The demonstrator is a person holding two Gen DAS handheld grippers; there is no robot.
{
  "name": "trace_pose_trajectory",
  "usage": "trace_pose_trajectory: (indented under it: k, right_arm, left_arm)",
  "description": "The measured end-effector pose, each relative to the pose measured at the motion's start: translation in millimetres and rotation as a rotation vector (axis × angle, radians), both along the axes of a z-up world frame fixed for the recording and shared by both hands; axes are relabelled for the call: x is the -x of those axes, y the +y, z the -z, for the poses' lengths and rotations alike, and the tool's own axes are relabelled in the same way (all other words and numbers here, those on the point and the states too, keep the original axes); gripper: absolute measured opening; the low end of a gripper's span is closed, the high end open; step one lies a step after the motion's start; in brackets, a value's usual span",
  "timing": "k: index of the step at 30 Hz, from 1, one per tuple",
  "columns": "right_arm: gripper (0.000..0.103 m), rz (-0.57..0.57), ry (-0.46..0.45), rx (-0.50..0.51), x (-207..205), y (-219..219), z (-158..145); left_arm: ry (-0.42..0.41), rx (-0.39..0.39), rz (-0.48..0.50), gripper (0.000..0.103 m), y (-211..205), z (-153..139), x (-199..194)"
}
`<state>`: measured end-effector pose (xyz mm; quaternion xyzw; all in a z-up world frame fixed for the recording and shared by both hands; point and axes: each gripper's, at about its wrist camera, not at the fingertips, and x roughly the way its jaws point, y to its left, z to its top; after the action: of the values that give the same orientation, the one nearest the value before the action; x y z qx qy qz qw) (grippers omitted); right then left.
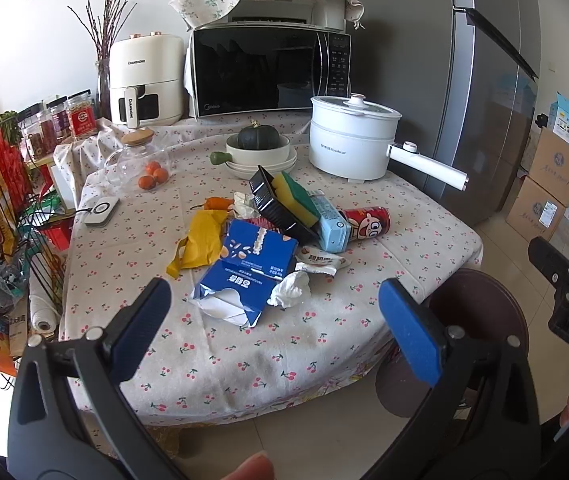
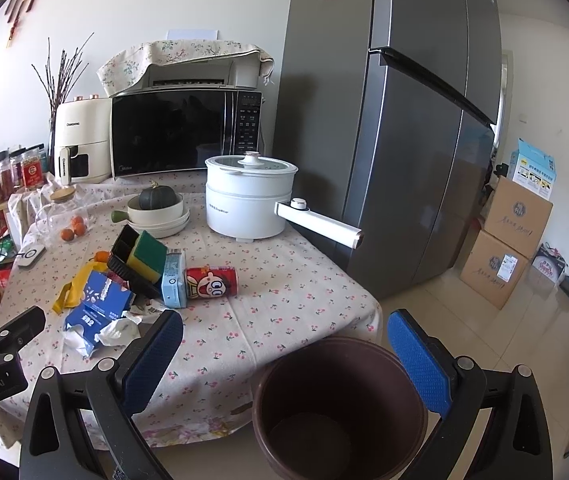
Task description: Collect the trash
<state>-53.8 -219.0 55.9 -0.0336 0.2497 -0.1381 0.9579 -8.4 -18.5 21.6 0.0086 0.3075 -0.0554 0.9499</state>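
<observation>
A pile of trash lies on the cherry-print tablecloth [image 1: 324, 332]: a torn blue carton [image 1: 244, 276], a crumpled white tissue [image 1: 290, 288], a yellow wrapper [image 1: 200, 240], a black tray [image 1: 280, 208] with a yellow-green sponge [image 1: 296, 196], a light blue carton [image 1: 330, 226] and a red can [image 1: 366, 222]. My left gripper [image 1: 274, 312] is open and empty, near the table's front edge before the blue carton. My right gripper [image 2: 284, 344] is open and empty above a brown bin [image 2: 340, 404] on the floor. The can [image 2: 212, 280] and blue carton [image 2: 98, 304] also show in the right wrist view.
A white electric pot [image 1: 350, 140] with a long handle, stacked bowls with a squash [image 1: 260, 152], a glass jar with oranges [image 1: 144, 160], a microwave [image 1: 268, 68] and an air fryer [image 1: 144, 80] stand behind. A grey fridge [image 2: 404, 120] and cardboard boxes [image 2: 504, 248] are to the right.
</observation>
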Motion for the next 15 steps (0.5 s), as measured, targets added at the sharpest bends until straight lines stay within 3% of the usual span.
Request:
trace_pose_trajectory:
  k: [15]
  right_arm:
    - [0.103, -0.003, 0.003, 0.008, -0.2, 1.6, 0.6]
  left_arm:
    - [-0.002, 0.0, 0.0, 0.103, 1.6, -0.1, 0.6]
